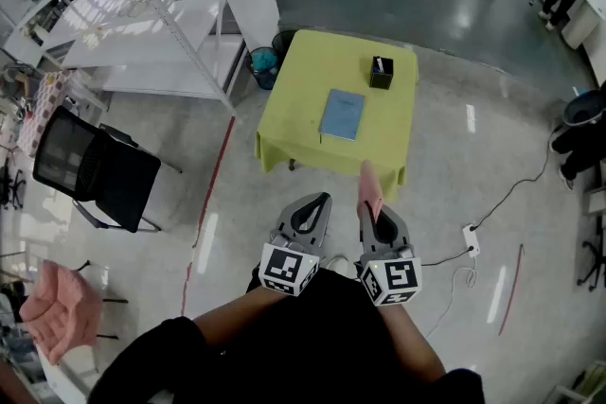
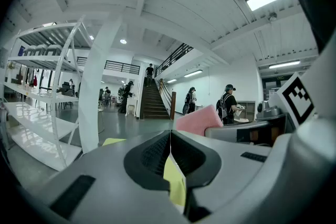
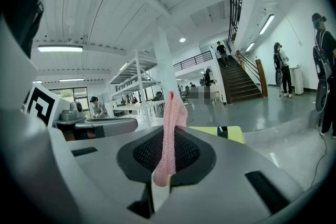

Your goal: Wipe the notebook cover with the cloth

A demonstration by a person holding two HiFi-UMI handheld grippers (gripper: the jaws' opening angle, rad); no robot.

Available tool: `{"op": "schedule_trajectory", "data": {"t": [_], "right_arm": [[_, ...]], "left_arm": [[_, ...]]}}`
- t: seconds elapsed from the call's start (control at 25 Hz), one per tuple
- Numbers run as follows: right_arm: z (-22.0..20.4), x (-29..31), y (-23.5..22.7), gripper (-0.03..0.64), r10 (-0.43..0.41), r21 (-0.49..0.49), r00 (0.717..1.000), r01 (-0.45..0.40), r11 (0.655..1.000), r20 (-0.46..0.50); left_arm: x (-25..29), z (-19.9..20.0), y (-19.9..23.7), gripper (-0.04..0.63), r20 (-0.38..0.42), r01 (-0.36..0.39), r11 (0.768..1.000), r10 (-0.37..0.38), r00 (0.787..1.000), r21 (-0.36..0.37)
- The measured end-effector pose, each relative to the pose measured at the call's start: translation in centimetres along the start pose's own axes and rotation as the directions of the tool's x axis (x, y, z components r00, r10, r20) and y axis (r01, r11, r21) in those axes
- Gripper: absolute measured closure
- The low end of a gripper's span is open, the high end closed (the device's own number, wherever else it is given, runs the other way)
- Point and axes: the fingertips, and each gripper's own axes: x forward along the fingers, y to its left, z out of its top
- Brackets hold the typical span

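One square table draped in yellow-green fabric (image 1: 308, 61); short of its near edge, left grey two-jaw gripper (image 1: 323, 200), jaws together and empty, and right grey two-jaw gripper (image 1: 371, 213); flat blue rectangular notebook (image 1: 342, 114) at table centre; pink knitted cloth (image 3: 170, 123) pinched between the right gripper's closed jaws, off the table; small black box (image 1: 381, 72) near the table's far right corner.

Square desk (image 1: 303, 61) w/ yellow-green cover hanging over the edges, standing on grey polished floor (image 1: 454, 14). On the desk: blue notebook (image 1: 342, 114), flat, closed, approx. centre, slightly skewed to the desk edges. Black holder (image 1: 381, 72) upright near the far right corner, well apart from the notebook; sth. blue inside, too small to ID. Rest of the top bare.
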Motion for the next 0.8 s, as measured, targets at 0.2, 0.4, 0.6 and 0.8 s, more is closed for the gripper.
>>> {"op": "schedule_trajectory", "data": {"t": [0.2,0.4,0.6,0.8], "right_arm": [[-1.6,0.5,0.9,0.575,0.046,0.026,0.999,-0.046,0.999,-0.004],[-3.9,2.0,2.2,0.575,0.049,0.069,0.998,-0.046,0.997,-0.042],[-3.8,4.8,3.3,0.575,0.014,0.027,0.998,-0.013,1.000,-0.054],[-3.7,7.6,4.0,0.575,-0.048,0.020,0.996,0.050,0.999,-0.081]], "left_arm": [[-1.0,-0.9,0.3,0.578,-0.010,-0.010,1.000,0.010,1.000,0.023],[-3.0,-2.8,3.7,0.578,-0.050,-0.079,0.997,0.078,0.996,-0.011],[-1.6,-2.7,7.4,0.578,-0.035,-0.053,0.998,0.052,0.998,-0.039],[0.6,-2.2,9.8,0.578,-0.023,0.021,0.999,-0.022,0.999,-0.045]]}}
